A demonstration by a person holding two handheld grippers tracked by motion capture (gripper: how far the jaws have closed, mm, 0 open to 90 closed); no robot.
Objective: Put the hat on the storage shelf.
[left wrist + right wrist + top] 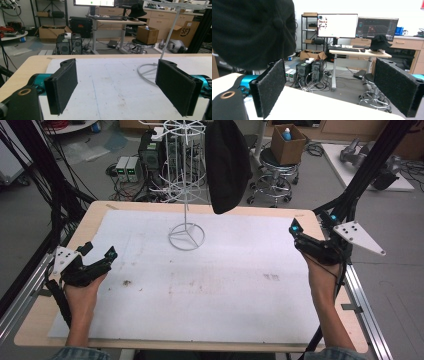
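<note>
Overhead, a pale wooden surface (55, 312) covered by a white sheet carries a white wire display stand (186, 185) near its far edge, with a black fabric hat (228, 162) hanging from its upper right side. The left tongs (100, 257) rest at the left edge and the right tongs (300, 236) at the right edge, each held by a hand, well apart from the stand. Along the left gripper view, the left tongs (116, 86) stand wide apart with nothing between them, the stand's ring base (147, 72) beyond. Along the right gripper view, the right tongs (332, 91) likewise gape wide, the hat (252, 30) looming at upper left.
</note>
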